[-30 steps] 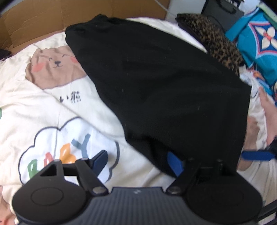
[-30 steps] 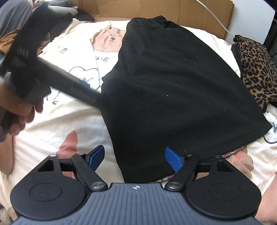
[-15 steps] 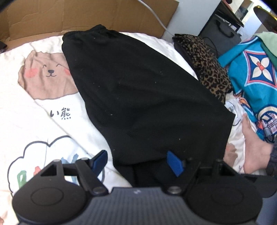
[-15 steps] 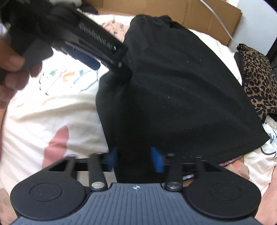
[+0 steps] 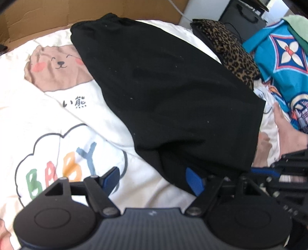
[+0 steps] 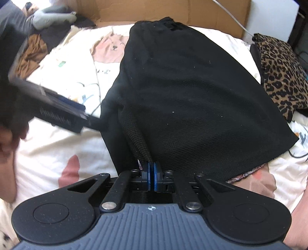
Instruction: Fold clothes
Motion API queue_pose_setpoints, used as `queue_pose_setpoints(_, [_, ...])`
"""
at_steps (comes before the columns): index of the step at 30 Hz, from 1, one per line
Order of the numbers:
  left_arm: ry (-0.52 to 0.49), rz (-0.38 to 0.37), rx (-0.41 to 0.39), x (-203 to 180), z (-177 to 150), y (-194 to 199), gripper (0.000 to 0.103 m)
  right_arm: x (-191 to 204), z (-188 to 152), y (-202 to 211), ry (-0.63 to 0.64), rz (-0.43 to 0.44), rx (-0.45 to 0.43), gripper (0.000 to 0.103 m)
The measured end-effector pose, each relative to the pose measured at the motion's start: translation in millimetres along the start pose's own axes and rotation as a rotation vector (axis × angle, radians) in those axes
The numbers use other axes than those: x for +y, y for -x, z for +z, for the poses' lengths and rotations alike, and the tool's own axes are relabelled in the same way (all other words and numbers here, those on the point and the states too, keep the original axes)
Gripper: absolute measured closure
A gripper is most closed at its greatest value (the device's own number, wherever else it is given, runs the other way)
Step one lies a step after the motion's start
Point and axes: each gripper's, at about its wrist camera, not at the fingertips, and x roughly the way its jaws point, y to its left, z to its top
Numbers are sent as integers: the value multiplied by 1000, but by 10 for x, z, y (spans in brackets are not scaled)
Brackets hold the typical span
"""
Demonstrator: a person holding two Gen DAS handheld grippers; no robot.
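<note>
A black knit garment (image 5: 173, 92) lies spread on the bed, narrow end far away and wide hem toward me. My right gripper (image 6: 152, 173) is shut on a bunched fold of the near hem of this garment (image 6: 192, 100); ribbed fabric rises from between the blue pads. My left gripper (image 5: 153, 178) stands open at the garment's near left corner, its right fingertip (image 5: 193, 181) against the black edge and its left fingertip (image 5: 111, 177) over the white sheet. The left gripper (image 6: 57, 111) also shows in the right wrist view, beside the garment's left edge.
The white bedsheet (image 5: 48, 119) carries a bear print and a "BABY" cloud. A leopard-print cloth (image 6: 279, 71) lies at the right and blue patterned fabric (image 5: 279, 57) beyond it. Cardboard (image 6: 173, 9) stands behind the bed. Loose clothes (image 6: 36, 50) lie at the far left.
My right gripper went from open to shut on the garment's near hem. My left gripper stayed open while shifting around the garment's left corner.
</note>
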Motion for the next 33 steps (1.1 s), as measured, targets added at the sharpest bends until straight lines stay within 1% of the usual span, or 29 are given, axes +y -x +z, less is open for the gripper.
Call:
queue_pose_setpoints(2, [-19, -2, 2, -66, -1, -46, 25, -22, 5, 27, -15, 12, -1, 99])
queue_pose_setpoints(7, [-85, 31, 4, -221, 24, -193, 25, -89, 18, 60, -59, 40, 0, 99])
queue_pose_setpoints(9, [-80, 34, 1, -236, 35, -252, 24, -114, 21, 64, -69, 45, 1, 100])
queue_pose_setpoints(11, [-67, 36, -13, -250, 46, -304, 22, -138, 23, 67, -78, 49, 2, 100])
queue_pose_setpoints(16, [-57, 75, -74, -294, 79, -379, 21, -191, 25, 75, -95, 57, 4, 100])
queue_pose_setpoints(18, [-56, 89, -97, -296, 87, -387, 28, -201, 17, 68, -92, 53, 8, 100])
queue_pose_setpoints(19, [-62, 100, -107, -290, 91, -380, 38, -211, 11, 62, -94, 52, 10, 100])
queue_pose_setpoints(20, [-67, 110, -115, -284, 96, -372, 45, -220, 1, 56, -98, 49, 13, 100])
queue_pose_setpoints(21, [-68, 110, -120, -274, 102, -357, 49, -225, -9, 49, -101, 46, 16, 100])
queue_pose_setpoints(22, [-69, 108, -124, -260, 103, -340, 58, -231, -19, 38, -104, 40, 21, 100])
queue_pose_setpoints(23, [-68, 109, -126, -240, 100, -319, 69, -237, -29, 24, -106, 34, 29, 100])
queue_pose_setpoints(24, [-68, 117, -128, -217, 92, -297, 76, -244, -36, 9, -111, 32, 40, 99])
queue_pose_setpoints(25, [-67, 124, -130, -194, 83, -275, 87, -243, -45, 5, -113, 26, 46, 98])
queue_pose_setpoints(26, [-65, 130, -133, -169, 72, -252, 88, -239, -55, 2, -114, 20, 52, 98])
queue_pose_setpoints(29, [-48, 135, -141, -91, 5, -181, 93, -212, -79, 1, -109, 6, 62, 91])
queue_pose_setpoints(30, [-42, 135, -142, -90, 1, -172, 93, -195, -84, 6, -104, 6, 60, 84])
queue_pose_setpoints(31, [-37, 135, -145, -74, -25, -151, 95, -176, -88, 12, -99, 6, 58, 72])
queue_pose_setpoints(33, [-28, 131, -152, -59, -61, -122, 96, -129, -92, 23, -86, 14, 48, 61])
